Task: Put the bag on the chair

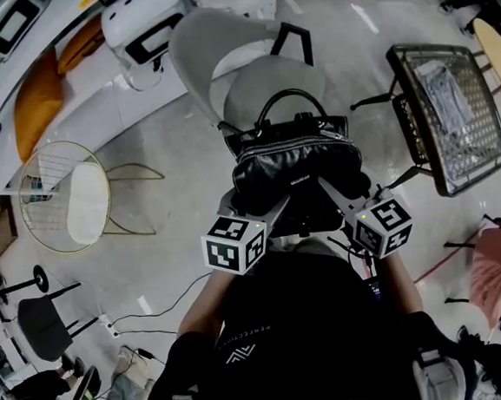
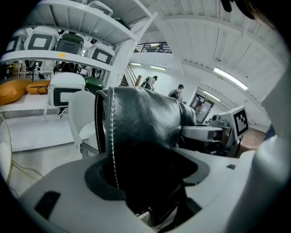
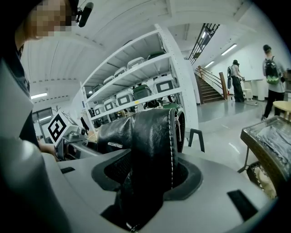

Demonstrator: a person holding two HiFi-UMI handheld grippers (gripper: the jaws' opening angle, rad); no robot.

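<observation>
The left gripper (image 2: 146, 175) has its jaws spread wide and clamped on one end of a black leather handbag (image 2: 142, 125). The stitched end panel fills the whole gap between the two grey jaws and bulges above them. The right gripper (image 3: 146, 179) grips the opposite end of the handbag (image 3: 152, 136) the same way, jaws set wide with the leather pressed between them and a line of white stitching running down the middle. Each gripper view shows the other gripper's marker cube beyond the bag.

In the head view the left gripper (image 1: 258, 204) and the right gripper (image 1: 335, 189) reach forward from the person's body and pinch the handbag (image 1: 295, 166) from either side. The bag sits level between them, its looped black handle (image 1: 290, 102) standing upright on top.

Directly beyond and beneath the bag is a grey shell chair (image 1: 266, 78), its backrest on the far side. The bag overlaps the near edge of the seat, and whether it touches the seat cannot be told.

To the right stands a black wire-mesh tray on legs (image 1: 416, 102) with pale cloth inside. To the left is a gold wire chair with a white cushion (image 1: 69, 200), and behind it white shelving (image 1: 11, 50) with an orange cushion (image 1: 37, 102).
</observation>
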